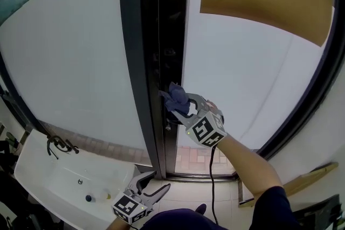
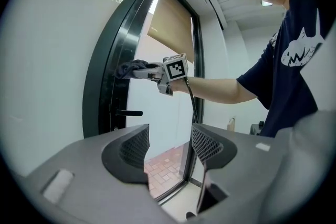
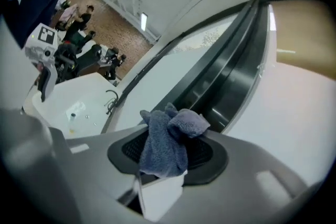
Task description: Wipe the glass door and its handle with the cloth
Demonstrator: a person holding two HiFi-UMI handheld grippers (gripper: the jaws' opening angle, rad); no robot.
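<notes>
The right gripper (image 1: 182, 107) clamps the blue-grey cloth (image 1: 177, 97) against the door frame (image 1: 143, 62) ahead; the left gripper (image 2: 169, 147) has its jaws apart, empty.

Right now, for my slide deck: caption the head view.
Right gripper holds a blue-grey cloth at the door frame; left gripper hangs open below.

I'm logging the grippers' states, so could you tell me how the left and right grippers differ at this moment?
The right gripper is shut on the cloth; the left gripper is open and empty. The right gripper is held up at the door frame; the left gripper hangs low, away from it. Both have the same grey two-jaw build.
</notes>
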